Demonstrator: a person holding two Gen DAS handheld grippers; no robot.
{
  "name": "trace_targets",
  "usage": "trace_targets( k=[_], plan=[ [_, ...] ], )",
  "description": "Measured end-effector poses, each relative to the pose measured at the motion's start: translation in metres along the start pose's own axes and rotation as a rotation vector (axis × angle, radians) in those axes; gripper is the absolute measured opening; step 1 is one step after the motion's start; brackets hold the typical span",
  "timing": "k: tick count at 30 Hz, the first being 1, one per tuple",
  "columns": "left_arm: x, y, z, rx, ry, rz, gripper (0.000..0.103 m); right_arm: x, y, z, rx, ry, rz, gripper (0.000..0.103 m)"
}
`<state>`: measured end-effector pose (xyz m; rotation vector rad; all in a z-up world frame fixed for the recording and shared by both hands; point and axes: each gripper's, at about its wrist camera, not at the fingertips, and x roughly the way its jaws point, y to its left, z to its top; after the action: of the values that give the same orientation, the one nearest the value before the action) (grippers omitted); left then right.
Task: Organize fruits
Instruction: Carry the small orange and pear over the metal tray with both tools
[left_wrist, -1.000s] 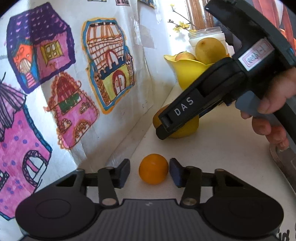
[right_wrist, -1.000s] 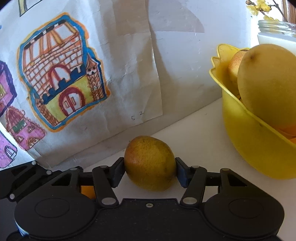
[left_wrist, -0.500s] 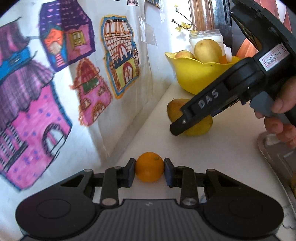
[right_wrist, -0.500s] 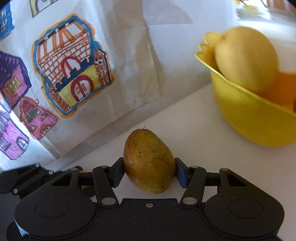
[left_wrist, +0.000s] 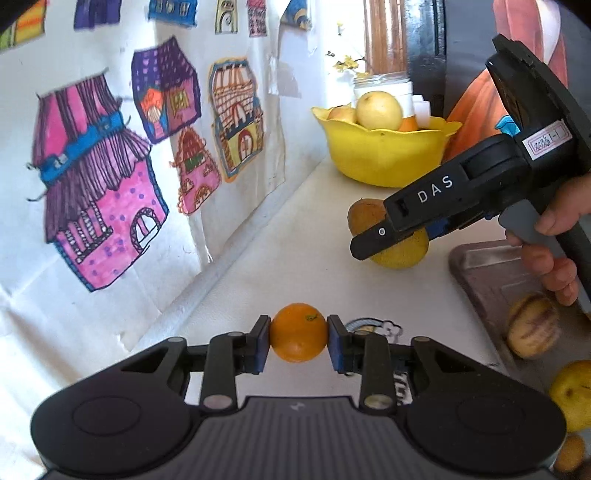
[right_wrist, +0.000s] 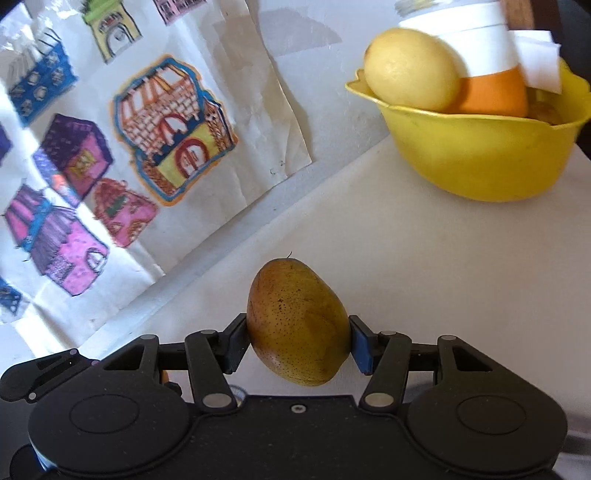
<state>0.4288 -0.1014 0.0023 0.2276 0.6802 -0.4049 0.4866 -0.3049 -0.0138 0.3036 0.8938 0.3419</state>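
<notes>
Over the white worktop (left_wrist: 295, 258), left tongs (left_wrist: 298, 338) clamp an orange (left_wrist: 298, 332), right tongs (right_wrist: 298, 343) a pear (right_wrist: 298, 325), seemingly bound for the bowl (right_wrist: 480, 155).

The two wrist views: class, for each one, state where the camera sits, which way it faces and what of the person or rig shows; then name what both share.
Left wrist: sits on the left claw, facing forward and down over the orange it grips; the right claw and a hand show.
Right wrist: sits on the right claw, facing forward and down over the pear it grips, toward the bowl.
Shared: bowl, pear, wall drawings.
</notes>
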Motion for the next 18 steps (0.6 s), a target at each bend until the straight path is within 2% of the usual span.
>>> trace_targets(
  k=[14, 18],
  plan=[
    [-0.075, -0.047, 0.012, 0.038, -0.062, -0.031, 0.035, -0.123, -0.001, -0.012, -0.059, -0.082, -0.041, 0.058],
    [-0.097, -0.067, 0.012, 0.043, -0.091, -0.064, 0.035, -0.129, 0.003, -0.007, -0.063, -0.090, -0.052, 0.058]
  ],
)
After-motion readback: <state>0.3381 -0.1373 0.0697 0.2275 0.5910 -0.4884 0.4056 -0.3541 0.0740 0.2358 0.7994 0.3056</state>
